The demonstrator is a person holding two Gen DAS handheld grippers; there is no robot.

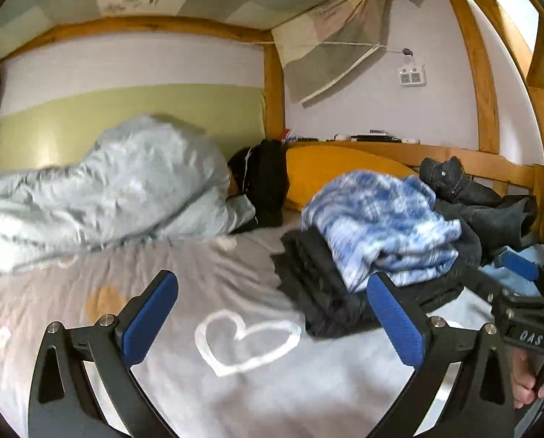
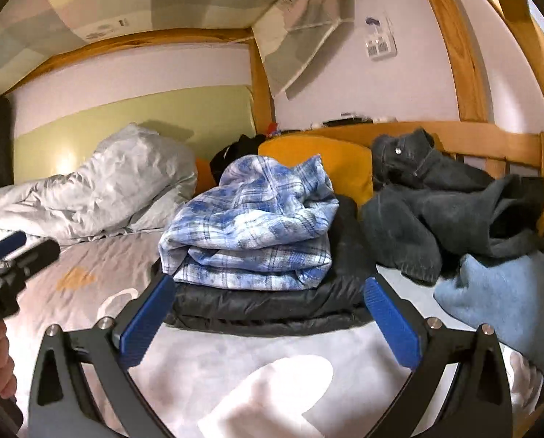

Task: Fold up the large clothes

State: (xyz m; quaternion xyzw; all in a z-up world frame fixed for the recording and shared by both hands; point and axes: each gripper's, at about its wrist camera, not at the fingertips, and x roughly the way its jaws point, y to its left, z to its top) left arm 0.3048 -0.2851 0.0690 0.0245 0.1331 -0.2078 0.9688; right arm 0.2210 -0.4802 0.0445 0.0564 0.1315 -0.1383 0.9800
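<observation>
In the left wrist view, the left claw hangs released over the grey bed sheet, nothing between its blue pads; a white heart print lies just behind them. The folded plaid shirt sits on a folded black garment, right of the heart, with a heap of dark clothes further right and a yellow pillow behind the shirt. A pale quilt lies bunched left of the shirt. In the right wrist view, the right claw is released too, empty, just in front of the black garment that carries the shirt. Right of the shirt lie the dark clothes and a light blue cloth; the other claw shows left of it
</observation>
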